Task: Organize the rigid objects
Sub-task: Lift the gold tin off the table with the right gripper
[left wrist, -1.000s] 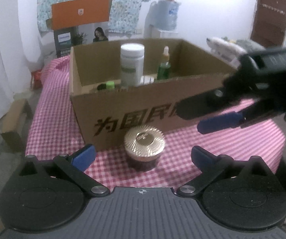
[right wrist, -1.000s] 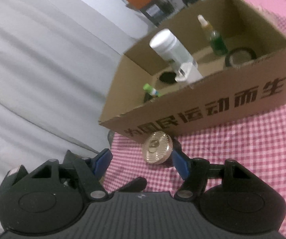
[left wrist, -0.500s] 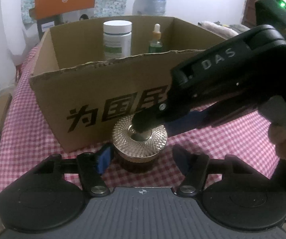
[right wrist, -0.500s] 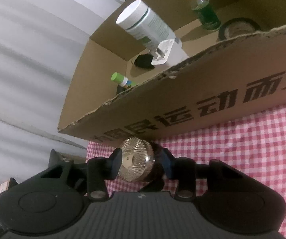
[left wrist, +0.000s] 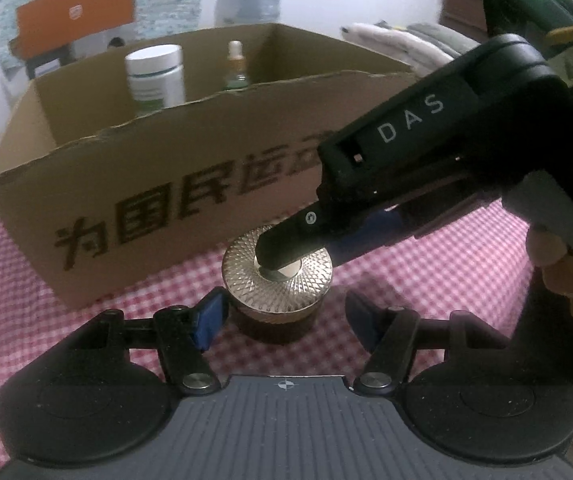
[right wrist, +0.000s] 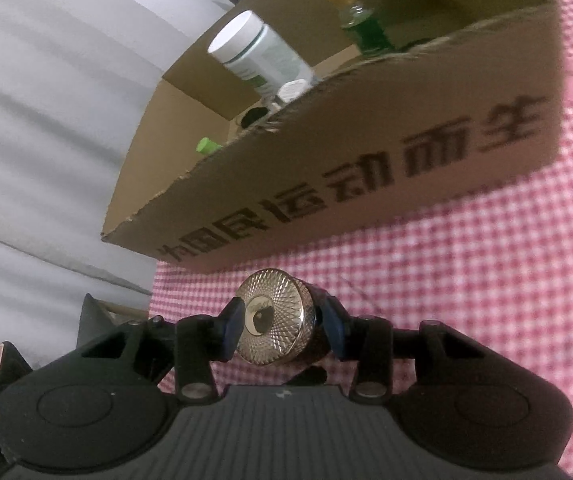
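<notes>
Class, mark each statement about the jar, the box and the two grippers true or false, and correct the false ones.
1. The right gripper has its fingers around the gold-lidded jar. True.
2. The jar lies inside the cardboard box. False: it is outside, in front of the box.
3. A white bottle stands in the box. True.
4. The left gripper is clamped shut on the jar. False: it is open.

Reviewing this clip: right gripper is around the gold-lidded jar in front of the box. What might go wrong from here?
1. The right gripper pinches the gold-lidded jar near its lid, so the jar may slip or tilt when lifted.
2. The cardboard box wall stands close behind; a low lift may catch its torn rim.
3. The open left gripper flanks the same jar and may collide.
</notes>
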